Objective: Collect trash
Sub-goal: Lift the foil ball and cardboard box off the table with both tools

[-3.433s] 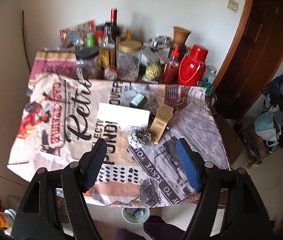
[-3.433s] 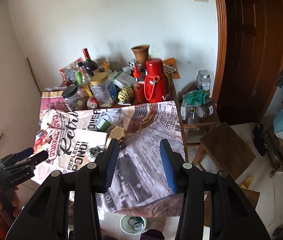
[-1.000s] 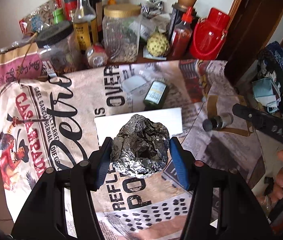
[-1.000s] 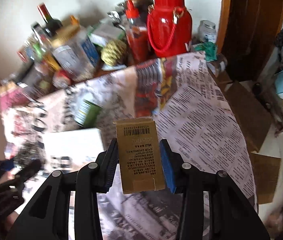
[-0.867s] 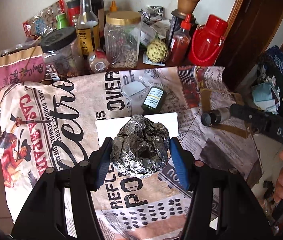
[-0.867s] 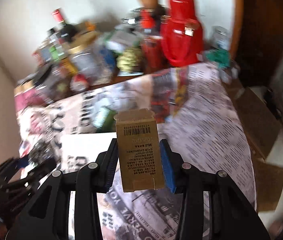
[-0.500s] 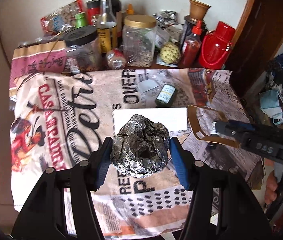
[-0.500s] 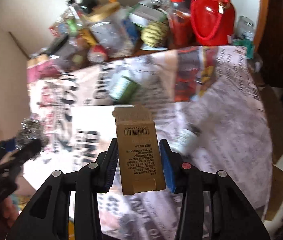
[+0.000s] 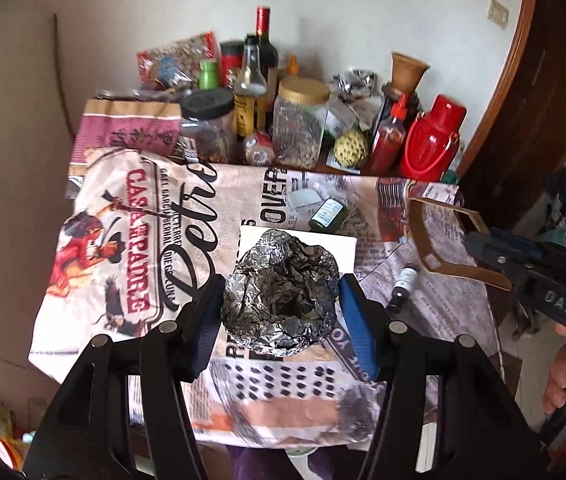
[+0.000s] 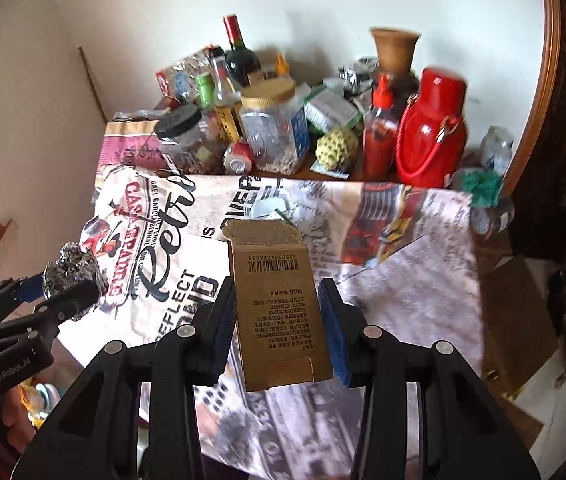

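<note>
Trash is being carried in both grippers above the table [image 9: 63, 344], which is draped in a printed cloth; a clutter of jars and bottles [image 9: 275, 120] is crowding its far edge.

The foil ball [image 9: 281, 298] is being clamped between the blue pads of the left gripper [image 9: 281, 312], over the near edge of the table. Crumpled foil is likely to be compressing under the clamp, so grip force may be dropping and the ball may be working loose during a fast swing.

The empty carton [image 10: 281, 312] is being pinched across its narrow walls by the right gripper [image 10: 281, 316], over the near right part of the table. The carton appears hollow with an open flap; its walls may be buckling, letting it pivot or slide out.

Two small bottles are lying on the cloth: a green bottle [image 9: 327, 215] toward the middle, and a dark vial [image 9: 401, 288] near the right edge. A low pass of either gripper could be knocking the vial over that edge.

No bin can be made out with certainty.
</note>
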The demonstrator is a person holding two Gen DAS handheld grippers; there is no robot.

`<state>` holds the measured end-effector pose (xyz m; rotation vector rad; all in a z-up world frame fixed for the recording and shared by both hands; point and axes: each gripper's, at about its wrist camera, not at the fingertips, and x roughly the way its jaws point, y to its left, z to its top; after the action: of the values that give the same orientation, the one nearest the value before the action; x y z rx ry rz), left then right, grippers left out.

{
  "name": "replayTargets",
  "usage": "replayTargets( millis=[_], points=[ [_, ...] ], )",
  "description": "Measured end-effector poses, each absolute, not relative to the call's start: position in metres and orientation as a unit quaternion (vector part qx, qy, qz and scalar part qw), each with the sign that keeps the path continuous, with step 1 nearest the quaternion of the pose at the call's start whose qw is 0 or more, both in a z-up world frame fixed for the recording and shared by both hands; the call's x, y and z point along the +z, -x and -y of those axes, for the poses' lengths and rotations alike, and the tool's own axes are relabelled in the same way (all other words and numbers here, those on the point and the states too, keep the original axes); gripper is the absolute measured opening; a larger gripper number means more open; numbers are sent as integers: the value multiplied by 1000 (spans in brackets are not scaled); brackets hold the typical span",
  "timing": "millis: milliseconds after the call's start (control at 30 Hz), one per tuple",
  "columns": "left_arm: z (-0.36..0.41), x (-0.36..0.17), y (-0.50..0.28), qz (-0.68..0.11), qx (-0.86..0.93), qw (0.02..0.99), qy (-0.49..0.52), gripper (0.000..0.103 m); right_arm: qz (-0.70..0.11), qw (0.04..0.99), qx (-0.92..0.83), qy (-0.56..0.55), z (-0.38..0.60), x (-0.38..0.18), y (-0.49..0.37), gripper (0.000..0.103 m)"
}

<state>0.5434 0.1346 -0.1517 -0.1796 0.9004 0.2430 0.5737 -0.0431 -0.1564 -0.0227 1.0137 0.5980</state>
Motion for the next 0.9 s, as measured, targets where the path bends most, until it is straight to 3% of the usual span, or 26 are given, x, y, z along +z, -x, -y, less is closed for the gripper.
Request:
replayTargets(
  millis=[433, 900],
  points=[
    [-87, -91, -468, -365, 107, 921, 86, 57, -409, 873, 267, -10, 120, -86, -515, 37],
    [-87, -67, -299, -333, 41, 941, 49, 57, -377, 899, 220, -44, 108, -57, -343, 37]
  ],
)
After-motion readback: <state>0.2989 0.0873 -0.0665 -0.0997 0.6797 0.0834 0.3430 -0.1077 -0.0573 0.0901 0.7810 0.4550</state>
